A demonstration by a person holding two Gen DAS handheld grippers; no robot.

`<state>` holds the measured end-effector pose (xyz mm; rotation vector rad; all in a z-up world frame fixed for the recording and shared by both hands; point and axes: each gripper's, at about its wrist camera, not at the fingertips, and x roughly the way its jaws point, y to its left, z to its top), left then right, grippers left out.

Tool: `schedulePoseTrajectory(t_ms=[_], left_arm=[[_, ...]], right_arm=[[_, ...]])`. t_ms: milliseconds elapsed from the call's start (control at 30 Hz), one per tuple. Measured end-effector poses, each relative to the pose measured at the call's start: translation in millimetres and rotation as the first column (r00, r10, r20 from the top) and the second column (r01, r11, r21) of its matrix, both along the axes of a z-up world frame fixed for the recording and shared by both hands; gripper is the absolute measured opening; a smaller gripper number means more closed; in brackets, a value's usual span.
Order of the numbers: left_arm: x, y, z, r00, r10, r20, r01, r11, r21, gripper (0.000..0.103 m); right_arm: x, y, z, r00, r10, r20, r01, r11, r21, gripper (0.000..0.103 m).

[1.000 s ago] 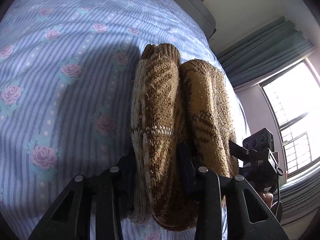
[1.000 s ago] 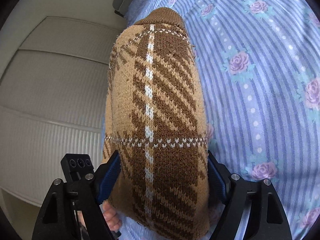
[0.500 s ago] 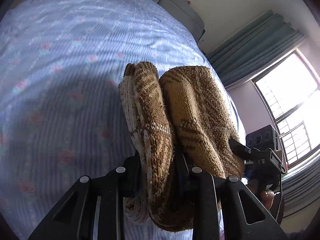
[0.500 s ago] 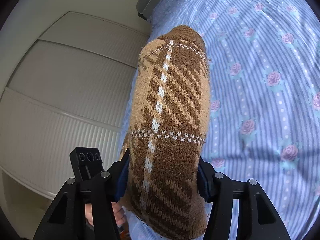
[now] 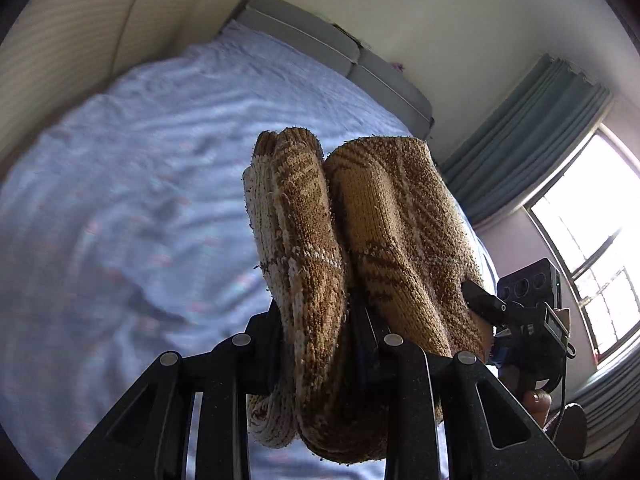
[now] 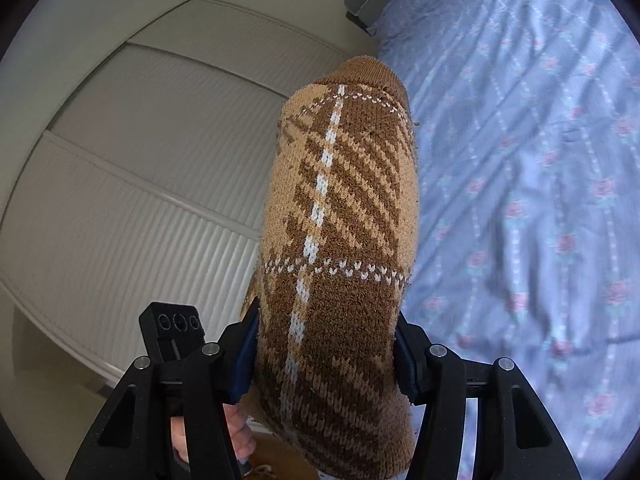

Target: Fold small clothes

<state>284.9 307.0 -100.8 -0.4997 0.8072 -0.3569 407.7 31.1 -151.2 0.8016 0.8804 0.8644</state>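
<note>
Both grippers, left and right, clamped on soft, light brown plaid knitted sweater; floppy, best pinched at thick folded edges above blue floral bedsheet.

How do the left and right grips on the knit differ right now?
1. The left gripper pinches a narrow bunched fold of the brown knit garment; the right gripper spans a wide plaid panel.
2. Left jaws stand closer together than right.

Both are clamped on the same garment.
</note>
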Motion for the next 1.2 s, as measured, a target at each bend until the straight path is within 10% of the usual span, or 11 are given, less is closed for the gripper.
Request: schedulePoseTrajectory(t_ms=[533,833,1200], left_arm=[[61.3,227.6,-54.3,0.988,0.157,0.005,-0.157,0.987,0.039,0.028],[79.1,253.2,-145.7,0.978,0.200,-0.067,-0.201,0.980,-0.013,0.026],[50.5,235.4,-118.3,0.960,0.274,0.057,-0.279,0.939,0.199,0.052]], right_arm=[[77.0,258.0,-55.5,1.000,0.029,0.009,-0.029,0.999,0.035,0.057],[87.4,286.1,-128.2,0.993,-0.062,-0.101,0.058,0.997,-0.043,0.057],[62.8,302.0,-78.6,0.995,-0.077,0.059,0.091,0.958,-0.272,0.076]])
